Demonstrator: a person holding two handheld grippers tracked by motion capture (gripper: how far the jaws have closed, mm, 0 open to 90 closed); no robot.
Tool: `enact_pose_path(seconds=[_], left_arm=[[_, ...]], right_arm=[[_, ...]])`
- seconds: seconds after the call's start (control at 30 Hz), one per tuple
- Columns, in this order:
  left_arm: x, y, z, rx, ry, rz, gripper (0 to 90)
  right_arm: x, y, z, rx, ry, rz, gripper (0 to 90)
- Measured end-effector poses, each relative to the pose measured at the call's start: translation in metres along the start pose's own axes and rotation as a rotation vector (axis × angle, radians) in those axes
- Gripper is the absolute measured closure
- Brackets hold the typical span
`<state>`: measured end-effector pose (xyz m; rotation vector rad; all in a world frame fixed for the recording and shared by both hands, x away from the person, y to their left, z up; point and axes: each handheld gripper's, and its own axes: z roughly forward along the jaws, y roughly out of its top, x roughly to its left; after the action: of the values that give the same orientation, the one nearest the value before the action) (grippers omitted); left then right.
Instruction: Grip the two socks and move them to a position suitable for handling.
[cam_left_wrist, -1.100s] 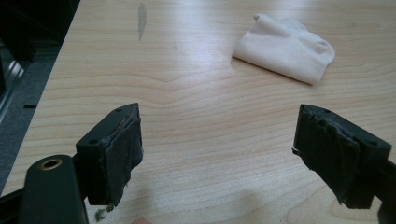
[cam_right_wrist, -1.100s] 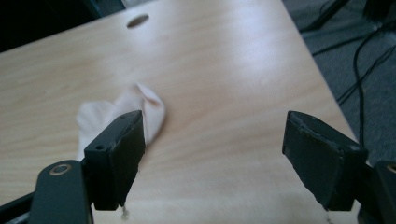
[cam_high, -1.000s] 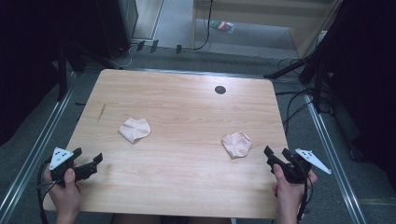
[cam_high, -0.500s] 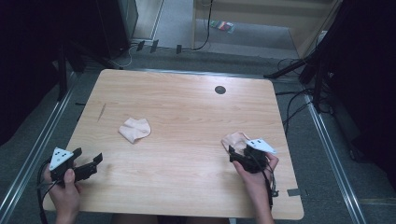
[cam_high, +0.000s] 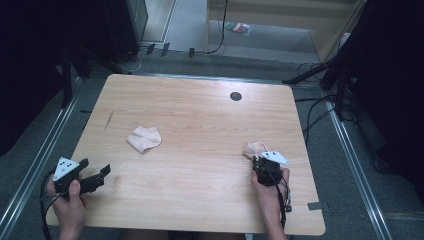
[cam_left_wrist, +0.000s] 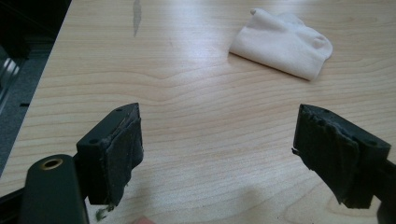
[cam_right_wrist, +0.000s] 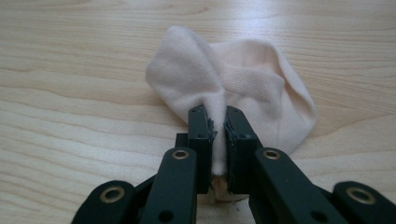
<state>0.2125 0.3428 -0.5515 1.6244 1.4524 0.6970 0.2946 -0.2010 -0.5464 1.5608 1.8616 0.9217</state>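
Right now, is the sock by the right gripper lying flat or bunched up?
Bunched up: the right gripper has just closed, pinching a raised fold of the sock between its fingers.

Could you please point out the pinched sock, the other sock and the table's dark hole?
pinched sock (cam_right_wrist: 252, 79), right gripper view, ribbed cloth.
other sock (cam_high: 144, 138), high view, middle.
dark hole (cam_high: 235, 96), high view, centre.

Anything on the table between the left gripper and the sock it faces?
No. From the left gripper to the left sock lies bare wooden table, seen in the left gripper view and high view.
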Motion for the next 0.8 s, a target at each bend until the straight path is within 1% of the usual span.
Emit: enact_pose_path(seconds=[0.03, 0.07, 0.1, 0.13, 0.2, 0.23, 0.27, 0.3, 0.33, 0.37, 0.43, 0.47, 0.5, 0.53, 0.57, 0.6, 0.63, 0.67, 0.7, 0.73, 0.77, 0.8], left_arm=[[0.0, 0.0, 0.0, 0.0, 0.0, 0.0, 16.0], [0.001, 0.0, -0.001, -0.013, 0.0, -0.007, 16.0], [0.001, 0.0, -0.001, -0.013, 0.0, -0.007, 16.0], [0.002, 0.0, -0.002, -0.016, -0.011, -0.013, 15.9], [0.001, 0.001, -0.004, -0.024, -0.002, -0.01, 15.9], [0.001, 0.001, -0.004, -0.024, -0.002, -0.01, 15.8], [-0.001, 0.004, -0.006, -0.036, 0.008, -0.013, 15.8], [-0.003, 0.006, -0.007, -0.045, -0.005, -0.023, 15.7], [-0.008, 0.01, -0.01, -0.066, -0.034, -0.03, 15.3], [-0.008, 0.01, -0.01, -0.066, -0.034, -0.03, 14.9], [-0.02, 0.016, -0.012, -0.081, -0.05, -0.001, 14.8], [-0.031, 0.019, -0.014, -0.088, -0.071, 0.019, 14.8], [-0.031, 0.019, -0.014, -0.088, -0.071, 0.019, 14.8], [-0.044, 0.021, -0.013, -0.098, -0.116, 0.013, 14.8], [-0.044, 0.021, -0.013, -0.098, -0.116, 0.013, 14.3], [-0.056, 0.021, -0.012, -0.094, -0.158, 0.017, 14.3], [-0.062, 0.021, -0.011, -0.091, -0.174, 0.028, 14.0], [-0.078, 0.021, -0.008, -0.077, -0.2, 0.063, 14.0], [-0.078, 0.021, -0.008, -0.077, -0.2, 0.063, 14.0], [-0.094, 0.019, -0.005, -0.066, -0.239, 0.094, 14.0], [-0.094, 0.019, -0.005, -0.066, -0.239, 0.094, 14.0], [-0.107, 0.018, -0.003, -0.06, -0.277, 0.099, 14.0]], right_arm=[[0.0, 0.0, 0.0, 0.0, 0.0, 0.0, 84.3], [-0.001, 0.002, -0.006, -0.018, 0.004, 0.013, 84.6], [-0.001, 0.002, -0.006, -0.018, 0.004, 0.013, 84.6], [0.002, 0.007, -0.018, -0.054, 0.006, 0.017, 84.6], [0.01, 0.014, -0.032, -0.09, 0.023, 0.012, 84.6], [0.01, 0.014, -0.032, -0.09, 0.023, 0.012, 84.6], [0.015, 0.017, -0.039, -0.109, 0.037, 0.006, 84.6], [0.029, 0.022, -0.053, -0.136, 0.056, -0.013, 84.6], [0.034, 0.023, -0.057, -0.146, 0.061, -0.021, 84.6], [0.034, 0.023, -0.057, -0.146, 0.061, -0.021, 84.6], [0.047, 0.025, -0.067, -0.161, 0.085, -0.028, 84.6], [0.058, 0.025, -0.073, -0.172, 0.105, -0.031, 84.5], [0.064, 0.025, -0.075, -0.178, 0.111, -0.035, 84.5], [0.071, 0.023, -0.077, -0.181, 0.123, -0.031, 84.5], [0.071, 0.023, -0.077, -0.181, 0.123, -0.031, 84.5], [0.078, 0.022, -0.078, -0.181, 0.136, -0.033, 84.5], [0.09, 0.019, -0.079, -0.178, 0.151, -0.036, 84.5], [0.101, 0.015, -0.079, -0.17, 0.172, -0.048, 84.5], [0.101, 0.015, -0.079, -0.17, 0.172, -0.048, 84.5], [0.118, 0.01, -0.079, -0.16, 0.204, -0.07, 84.5], [0.118, 0.01, -0.079, -0.16, 0.204, -0.07, 84.5], [0.137, 0.003, -0.079, -0.156, 0.221, -0.103, 84.5]])
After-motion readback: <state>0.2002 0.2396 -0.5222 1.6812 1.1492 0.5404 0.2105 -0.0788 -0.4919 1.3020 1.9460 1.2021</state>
